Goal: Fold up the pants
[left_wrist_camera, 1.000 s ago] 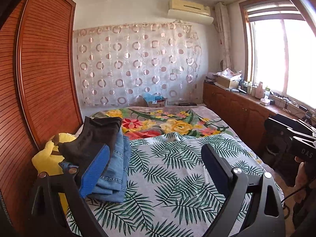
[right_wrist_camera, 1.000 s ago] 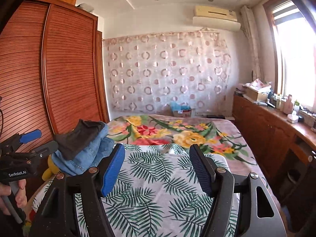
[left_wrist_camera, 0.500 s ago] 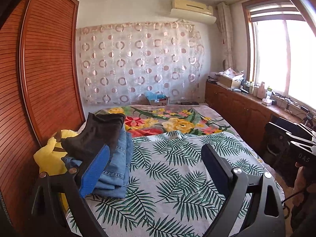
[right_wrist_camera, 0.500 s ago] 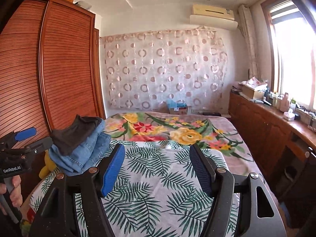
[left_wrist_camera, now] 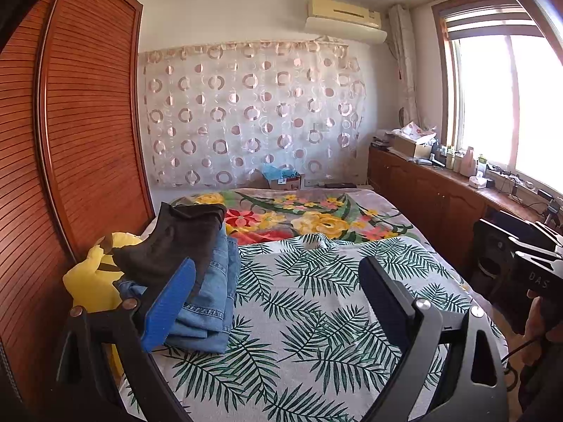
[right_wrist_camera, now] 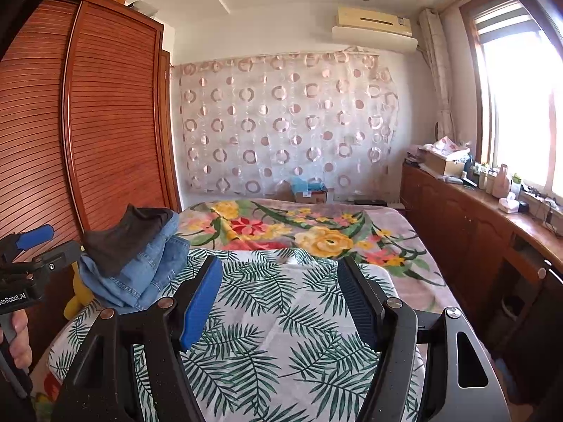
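Observation:
A stack of folded pants lies at the bed's left edge: dark brown pants (left_wrist_camera: 176, 242) on top of blue jeans (left_wrist_camera: 214, 295). The stack also shows in the right wrist view, brown pants (right_wrist_camera: 123, 235) over the jeans (right_wrist_camera: 147, 274). My left gripper (left_wrist_camera: 278, 281) is open and empty, held above the palm-leaf sheet (left_wrist_camera: 316, 316), just right of the stack. My right gripper (right_wrist_camera: 281, 281) is open and empty above the same sheet (right_wrist_camera: 274, 334). The left gripper (right_wrist_camera: 31, 249) appears at the left edge of the right wrist view.
A yellow plush toy (left_wrist_camera: 91, 281) sits left of the stack against the wooden wardrobe (left_wrist_camera: 70, 140). A floral blanket (left_wrist_camera: 309, 214) covers the far bed. A wooden counter (left_wrist_camera: 440, 190) with clutter runs along the right under the window. A cardboard box (left_wrist_camera: 285, 179) stands by the curtain.
Both grippers have drawn back and risen slightly, so the bed and the pants stack sit lower and farther in view. Both stay open and empty.

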`<state>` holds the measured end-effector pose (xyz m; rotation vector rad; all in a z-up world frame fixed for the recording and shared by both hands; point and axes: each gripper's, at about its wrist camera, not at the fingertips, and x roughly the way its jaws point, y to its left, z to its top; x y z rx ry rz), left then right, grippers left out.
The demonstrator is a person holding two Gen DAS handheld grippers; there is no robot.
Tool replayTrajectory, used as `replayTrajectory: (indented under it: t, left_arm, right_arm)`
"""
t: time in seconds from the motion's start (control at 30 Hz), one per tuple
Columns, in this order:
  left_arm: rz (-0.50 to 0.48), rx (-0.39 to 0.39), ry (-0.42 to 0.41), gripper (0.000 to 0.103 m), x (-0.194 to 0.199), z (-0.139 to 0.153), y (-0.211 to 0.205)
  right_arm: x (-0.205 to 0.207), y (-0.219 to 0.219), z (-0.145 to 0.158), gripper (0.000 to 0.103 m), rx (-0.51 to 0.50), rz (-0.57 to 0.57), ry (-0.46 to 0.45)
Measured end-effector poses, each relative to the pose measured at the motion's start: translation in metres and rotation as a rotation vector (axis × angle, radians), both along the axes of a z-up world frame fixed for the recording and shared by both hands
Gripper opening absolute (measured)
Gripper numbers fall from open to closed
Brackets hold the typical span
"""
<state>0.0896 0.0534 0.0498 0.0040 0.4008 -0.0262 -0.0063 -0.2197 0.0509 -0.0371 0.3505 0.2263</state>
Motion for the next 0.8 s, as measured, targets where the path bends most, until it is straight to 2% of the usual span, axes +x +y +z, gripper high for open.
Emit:
replayTrajectory:
  t: [0.8]
  left_arm:
    - [0.007,0.007,-0.003,0.094,-0.0014,-0.0007,0.003]
  right_arm:
    - [0.0001,-0.0063,0.0003,0.07,0.002,-0.005,0.001]
